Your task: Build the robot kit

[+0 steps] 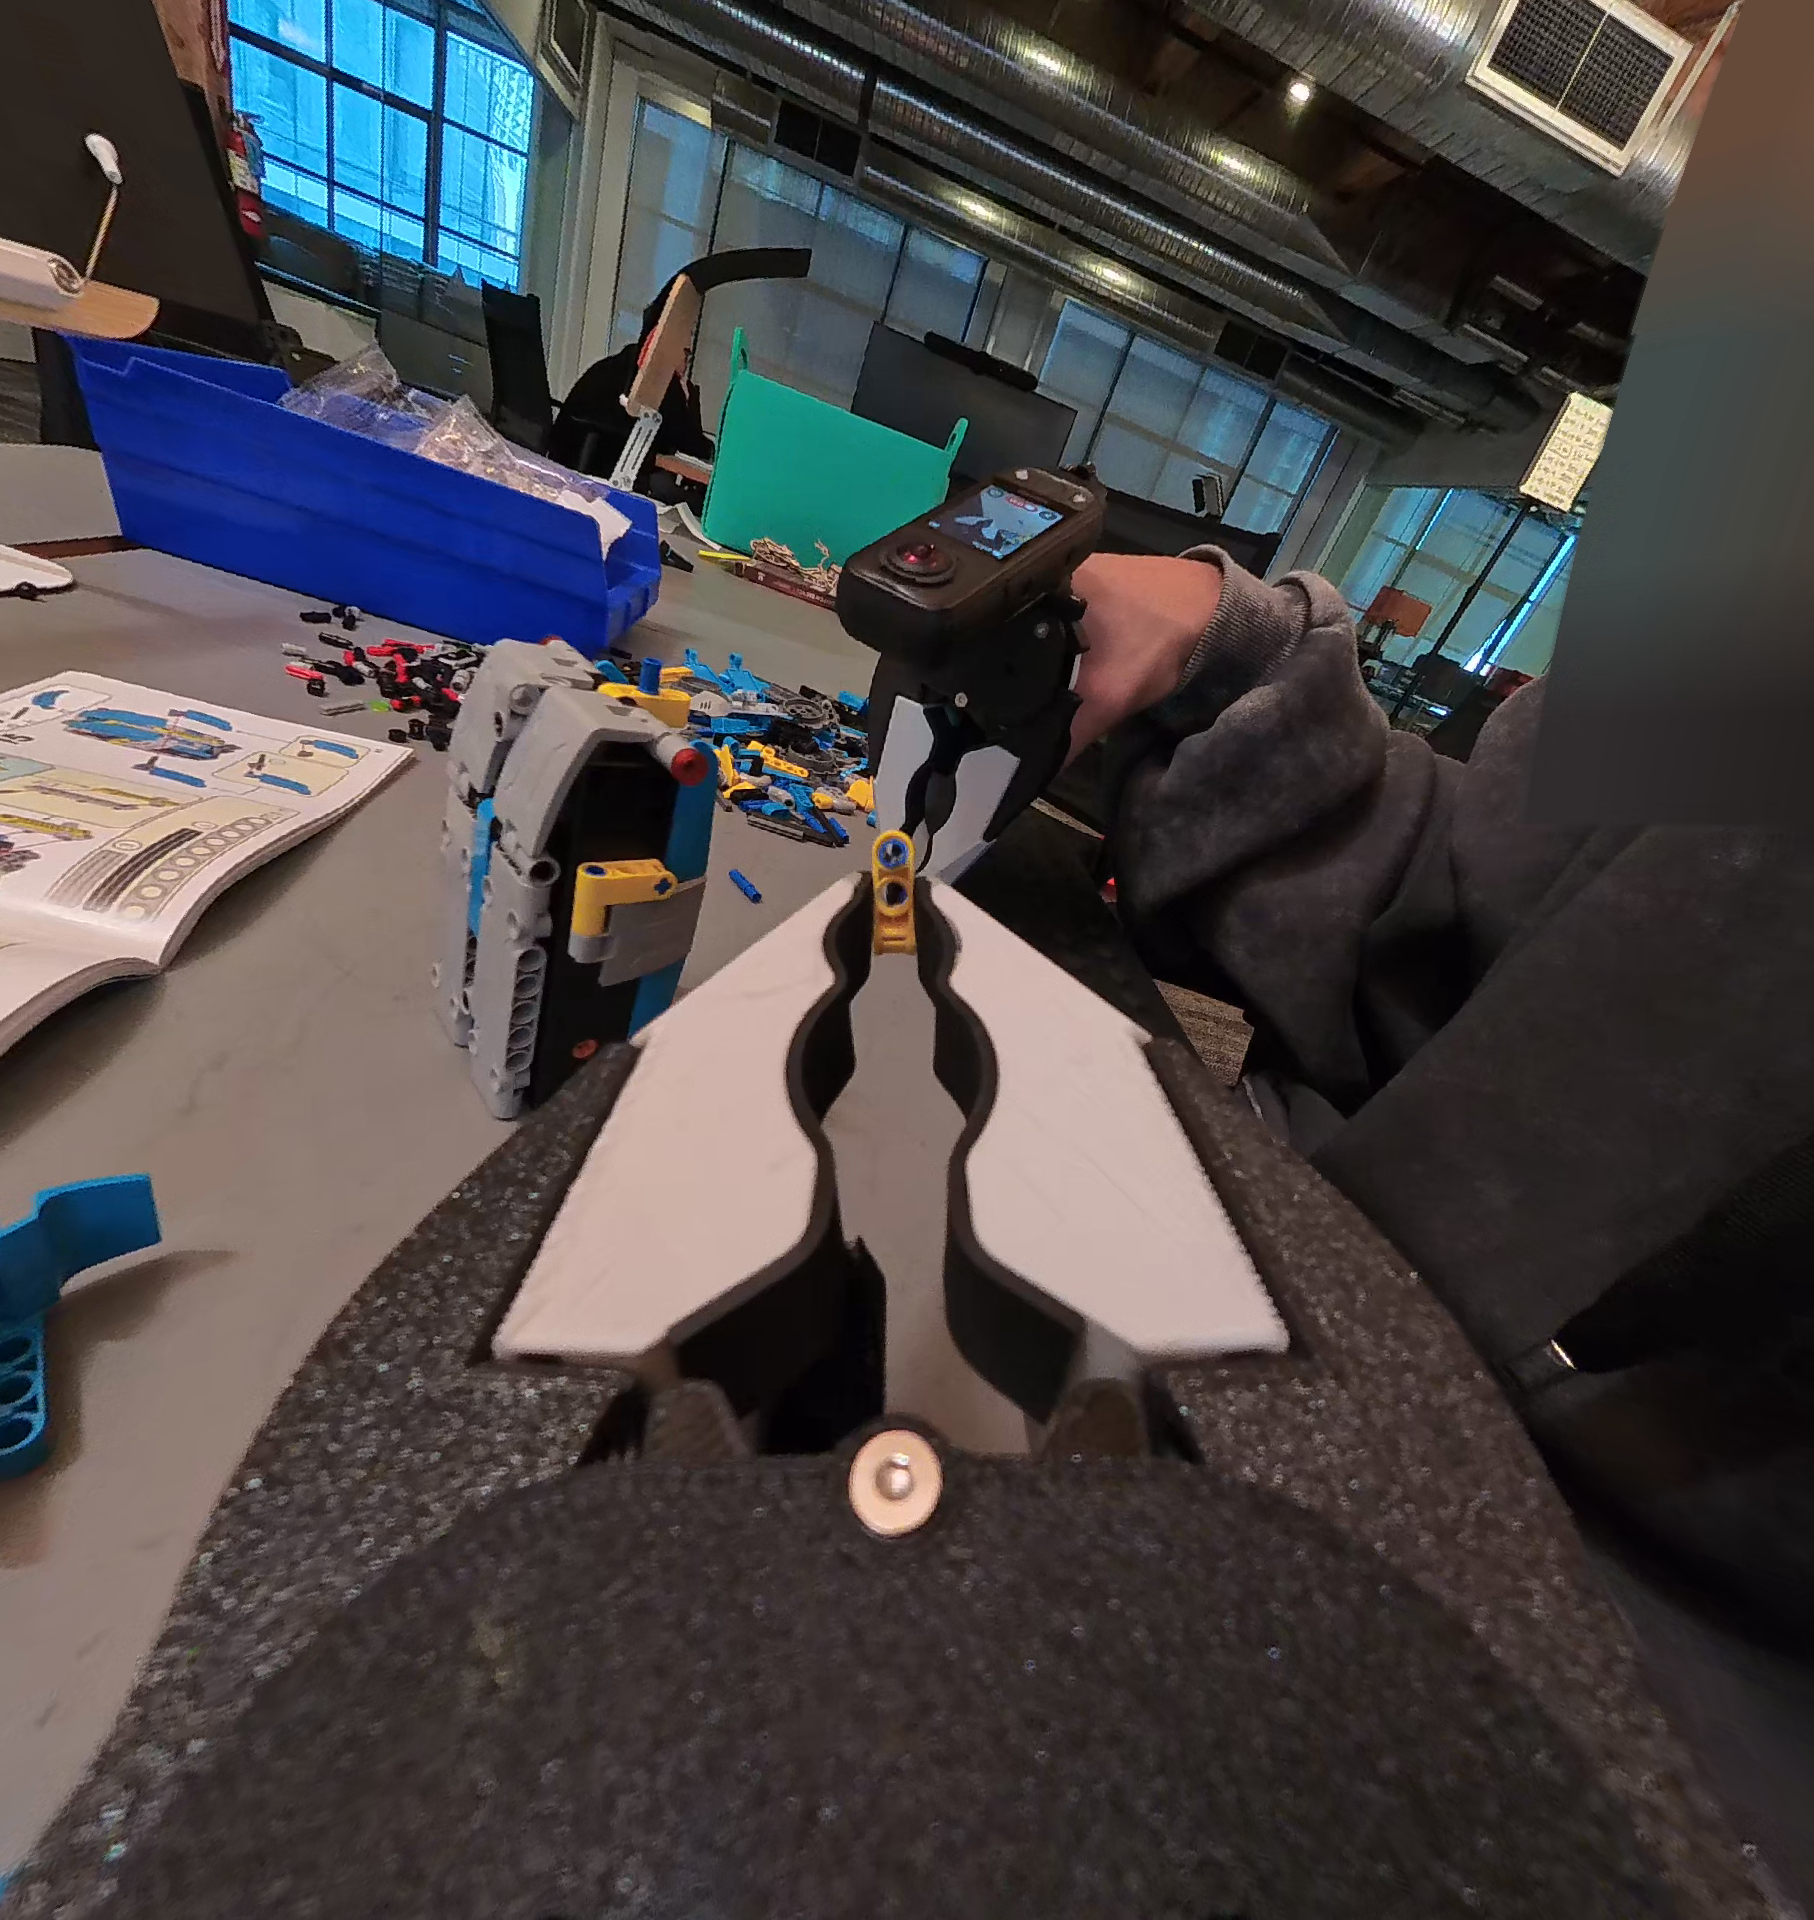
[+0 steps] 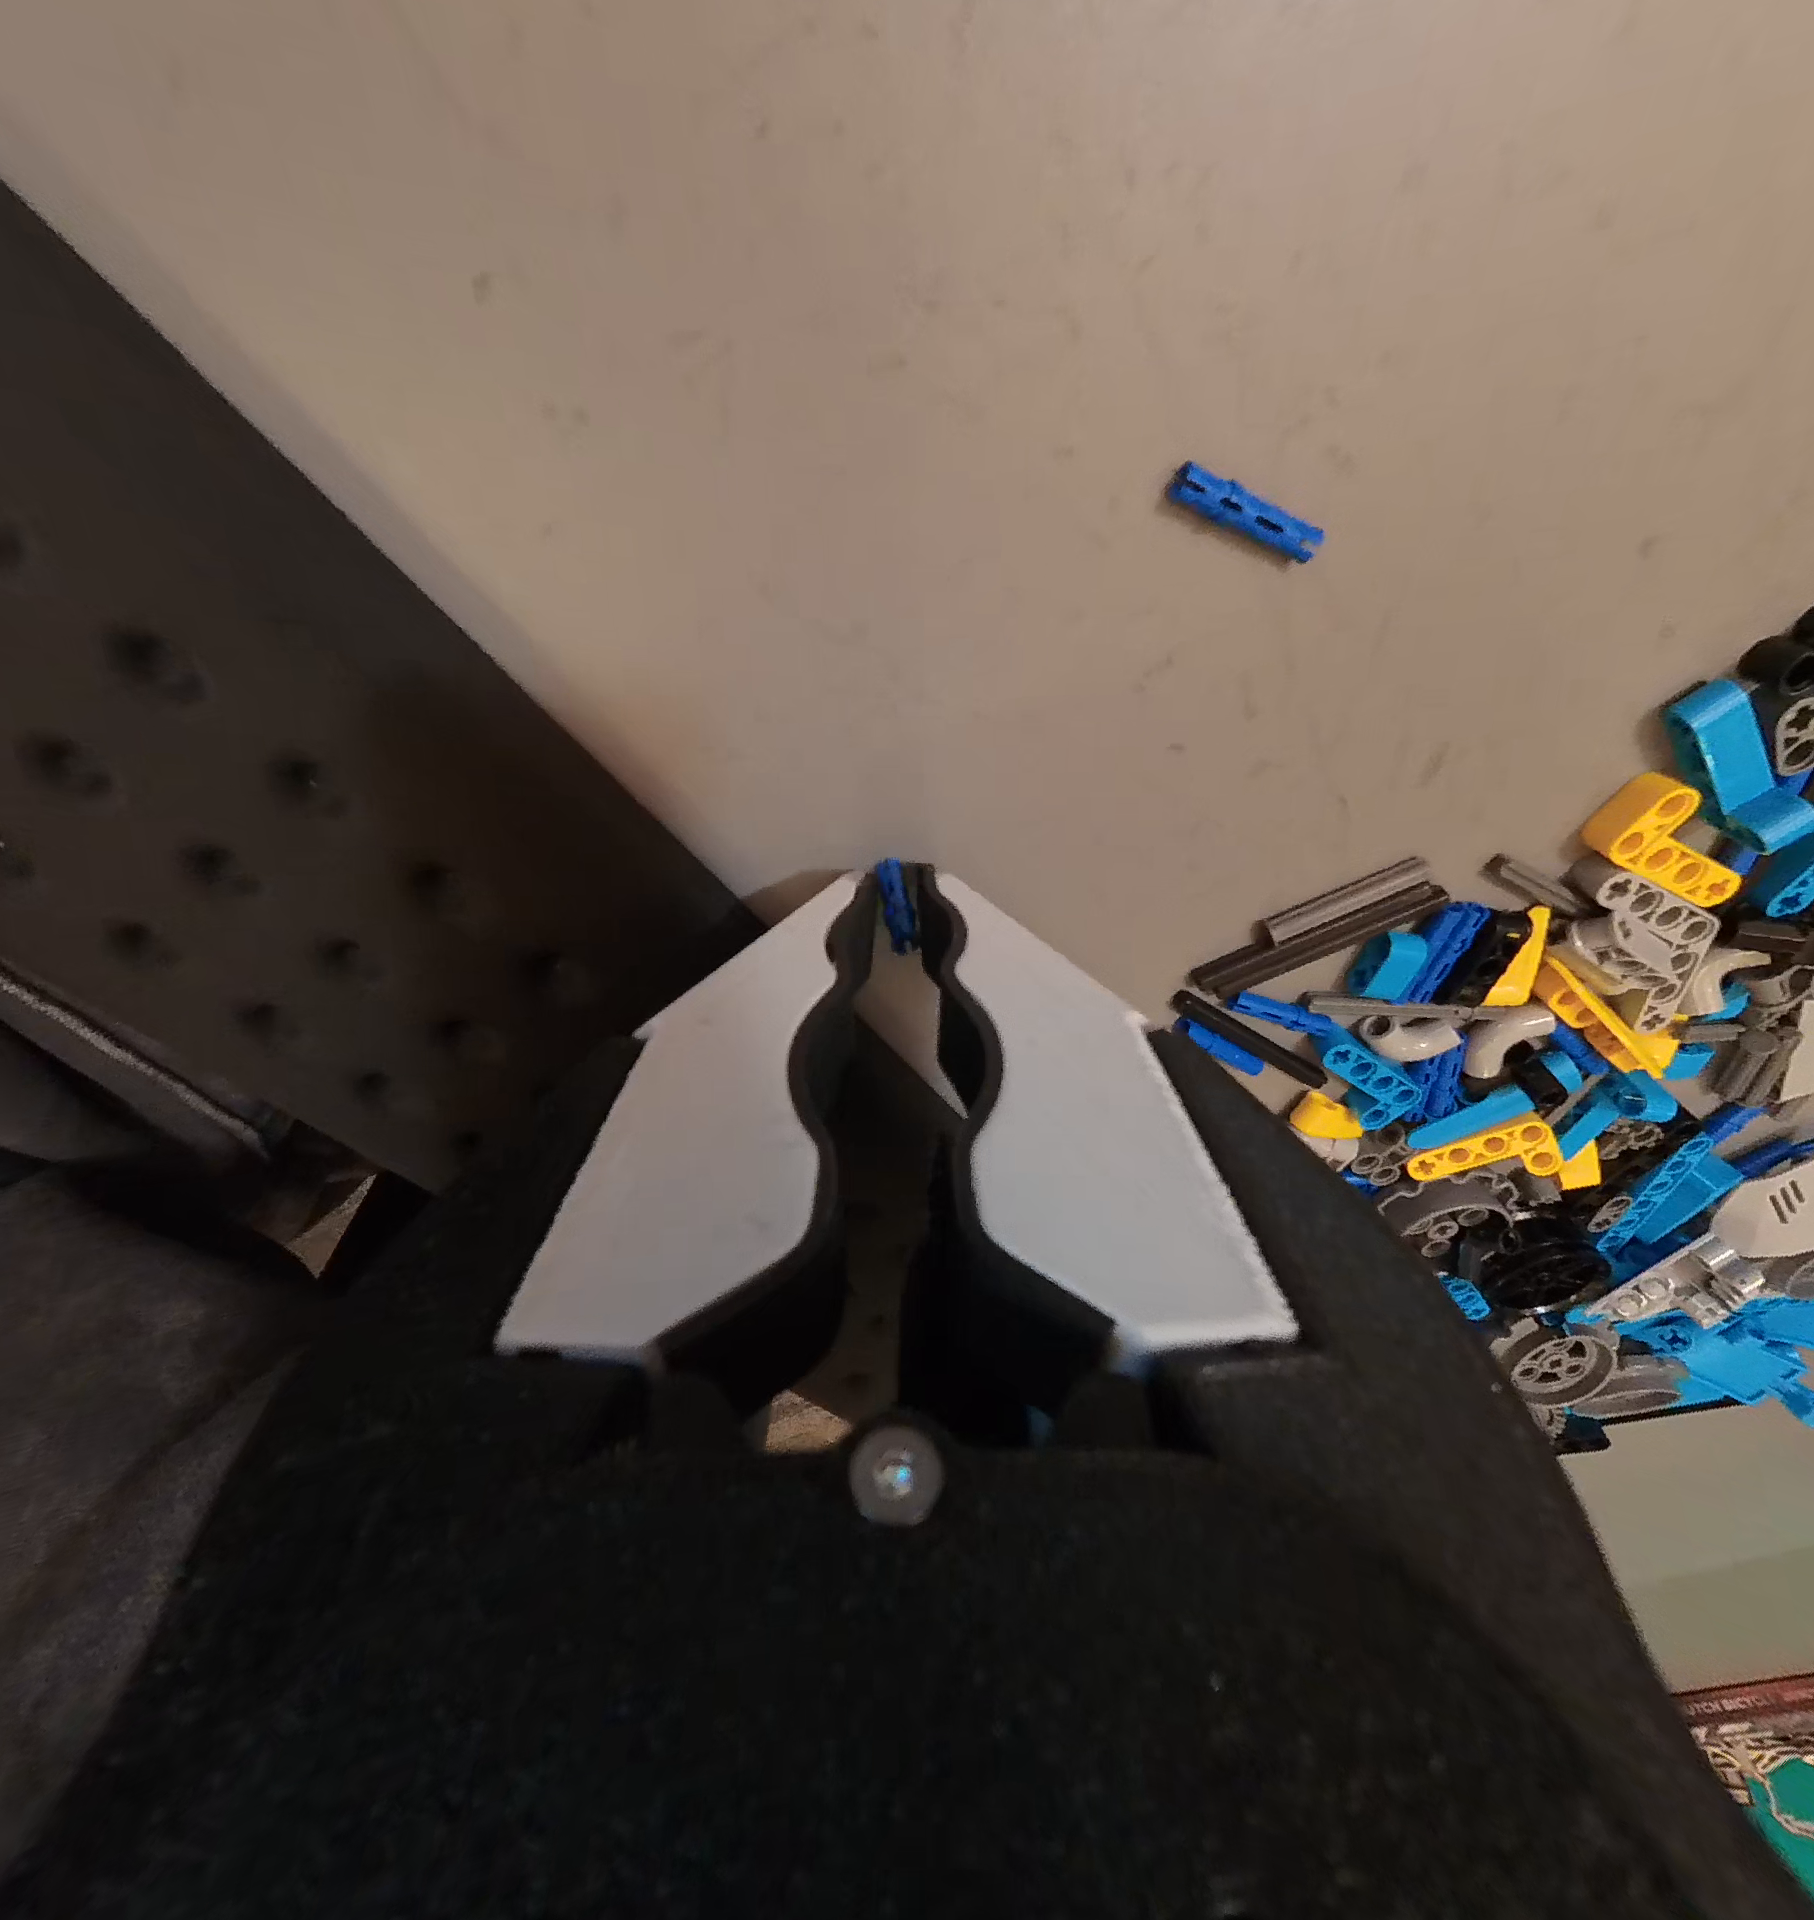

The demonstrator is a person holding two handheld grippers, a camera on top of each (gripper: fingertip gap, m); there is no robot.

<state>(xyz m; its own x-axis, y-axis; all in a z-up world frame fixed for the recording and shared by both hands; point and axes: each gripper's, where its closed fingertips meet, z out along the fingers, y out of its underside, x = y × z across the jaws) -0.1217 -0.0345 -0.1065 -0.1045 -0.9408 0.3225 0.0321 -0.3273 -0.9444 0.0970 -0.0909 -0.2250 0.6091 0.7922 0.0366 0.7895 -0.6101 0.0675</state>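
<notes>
Clenched at twelve o'clock, my left gripper (image 1: 892, 896) presents a yellow connector (image 1: 892, 891) upright; my right gripper (image 2: 898, 902) pinches, I think, a blue pin (image 2: 895, 902); loose parts pile (image 2: 1651, 1091) at three o'clock.

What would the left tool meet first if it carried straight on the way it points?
Probably the right tool, whose tips hover just beyond the yellow piece the left tool grips; depth is uncertain.

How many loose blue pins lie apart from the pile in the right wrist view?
1: a blue pin alone on the table. Another pin sits in the right gripper; the pile may hide more.
</notes>
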